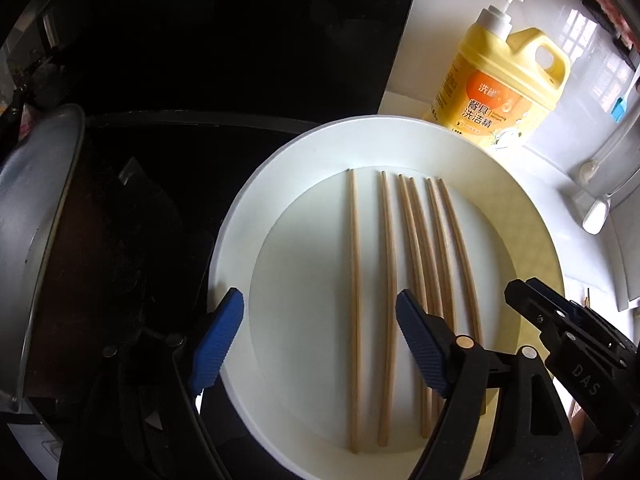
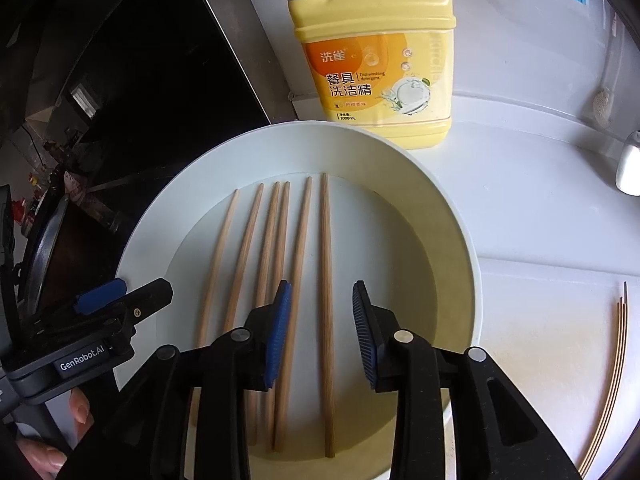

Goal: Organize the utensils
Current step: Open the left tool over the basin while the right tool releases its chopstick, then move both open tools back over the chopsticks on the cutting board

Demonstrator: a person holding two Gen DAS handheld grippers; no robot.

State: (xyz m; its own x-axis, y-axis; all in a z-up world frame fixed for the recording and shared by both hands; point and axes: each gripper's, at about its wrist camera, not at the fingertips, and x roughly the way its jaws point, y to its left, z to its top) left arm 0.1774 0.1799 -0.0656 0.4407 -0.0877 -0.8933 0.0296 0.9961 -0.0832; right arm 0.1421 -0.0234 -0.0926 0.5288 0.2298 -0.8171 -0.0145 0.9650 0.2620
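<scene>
Both the left gripper (image 1: 320, 344) and right gripper (image 2: 322, 332) hang released over six wooden chopsticks (image 2: 280, 280) lying side by side in the white plate (image 2: 400, 160). Closing carelessly could roll neighbouring sticks out of line.

Detergent bottle (image 2: 372, 60) pump cut off at top, chopsticks' (image 2: 280, 320) near ends hidden behind right claw (image 2: 322, 336)

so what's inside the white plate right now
Six wooden chopsticks lie side by side, loose, in the white plate. The right gripper and left gripper, both open, cover some near ends.
</scene>
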